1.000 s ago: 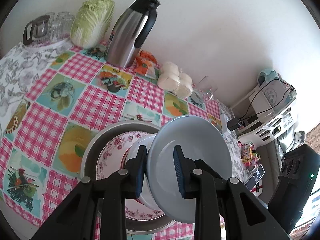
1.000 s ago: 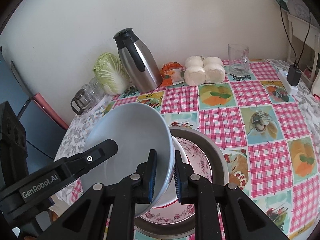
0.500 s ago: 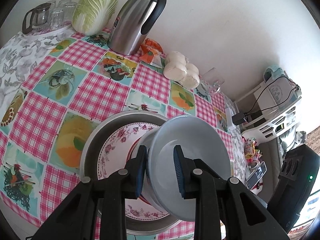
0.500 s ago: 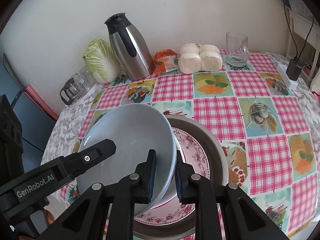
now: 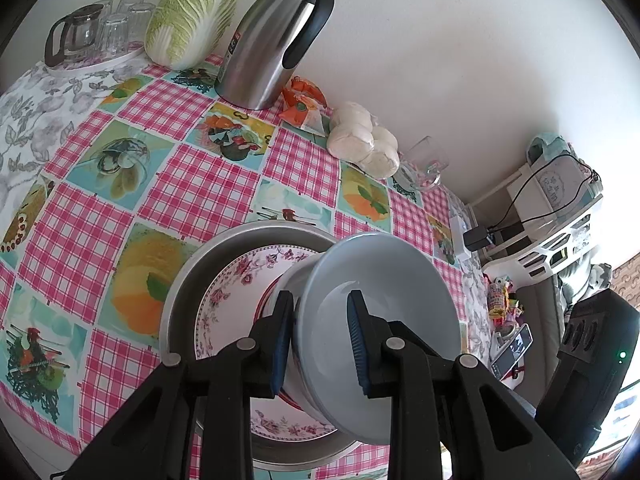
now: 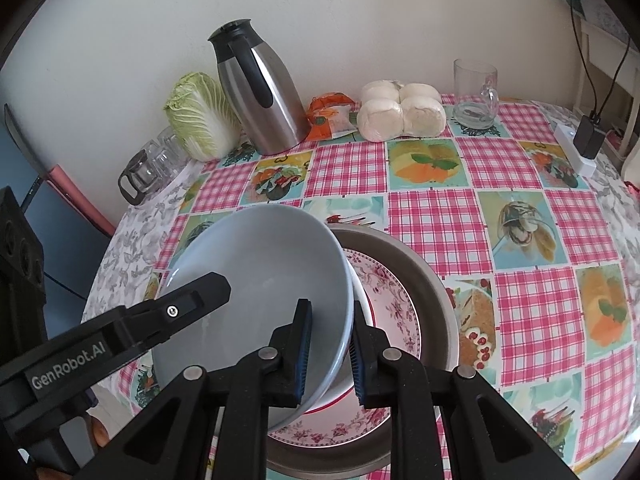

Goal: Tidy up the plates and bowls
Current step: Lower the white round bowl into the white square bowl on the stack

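A grey-blue bowl [image 5: 384,296] [image 6: 260,280] hangs tilted over a floral plate [image 5: 236,280] [image 6: 394,300] that lies in a round metal pan [image 5: 186,280] [image 6: 434,280]. A white red-rimmed bowl [image 5: 280,286] [image 6: 359,292] sits nested right under the blue one. My left gripper [image 5: 318,340] is shut on the blue bowl's wall at one side. On the opposite rim my right gripper [image 6: 329,354] is shut too. In both grips the white bowl's wall seems to lie between the pads as well. One left gripper finger [image 6: 188,304] reaches over the bowl's rim in the right wrist view.
Along the wall stand a steel thermos jug [image 5: 276,40] [image 6: 260,92], a cabbage [image 5: 192,12], an orange packet [image 6: 330,114], wrapped white buns [image 6: 400,114] and a glass mug [image 6: 476,92]. A tray of glassware [image 5: 88,36] sits far left. A power strip [image 6: 576,152] lies near the table's right edge.
Both grips on the bowl are unchanged. The bowl has come slightly lower and closer over the floral plate, and both views have shifted a little.
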A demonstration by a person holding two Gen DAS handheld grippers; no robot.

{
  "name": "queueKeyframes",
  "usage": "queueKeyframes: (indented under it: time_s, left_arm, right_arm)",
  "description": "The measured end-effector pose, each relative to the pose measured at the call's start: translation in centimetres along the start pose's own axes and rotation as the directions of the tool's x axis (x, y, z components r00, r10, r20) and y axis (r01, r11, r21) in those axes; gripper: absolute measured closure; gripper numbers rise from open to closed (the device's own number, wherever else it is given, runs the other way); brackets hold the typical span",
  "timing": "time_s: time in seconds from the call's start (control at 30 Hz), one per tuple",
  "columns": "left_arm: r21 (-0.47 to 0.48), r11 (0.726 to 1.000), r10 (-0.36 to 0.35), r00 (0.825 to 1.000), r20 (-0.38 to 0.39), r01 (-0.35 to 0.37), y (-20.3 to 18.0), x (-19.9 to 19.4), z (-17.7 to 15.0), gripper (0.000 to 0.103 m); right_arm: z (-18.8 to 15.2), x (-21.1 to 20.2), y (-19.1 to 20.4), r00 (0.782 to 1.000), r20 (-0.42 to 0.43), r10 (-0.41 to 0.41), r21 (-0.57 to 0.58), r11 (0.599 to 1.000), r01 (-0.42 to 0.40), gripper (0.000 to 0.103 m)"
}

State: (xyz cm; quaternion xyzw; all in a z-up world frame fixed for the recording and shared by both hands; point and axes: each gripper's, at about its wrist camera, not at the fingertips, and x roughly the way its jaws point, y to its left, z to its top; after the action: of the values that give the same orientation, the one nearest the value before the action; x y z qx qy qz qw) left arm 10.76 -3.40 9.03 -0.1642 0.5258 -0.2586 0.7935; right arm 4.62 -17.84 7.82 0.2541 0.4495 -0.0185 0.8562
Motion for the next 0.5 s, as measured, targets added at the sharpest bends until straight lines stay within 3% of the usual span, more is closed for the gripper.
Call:
queueKeyframes:
  time_s: [0.33, 0.5]
  left_arm:
    - [-0.008, 1.0, 0.003, 1.0, 0.024, -0.002, 0.16, -0.14, 0.04, 0.076]
    - [-0.013, 1.0, 0.016, 0.999, 0.034, -0.015, 0.44, -0.13, 0.05, 0.085]
  right_arm:
    - [0.02, -0.15, -0.01, 1.0, -0.008, -0.002, -0.004, 1.0, 0.002, 0.083]
    - [-0.05, -0.16, 0.2, 1.0, -0.016, -0.005, -0.019, 1.0, 0.004, 0.083]
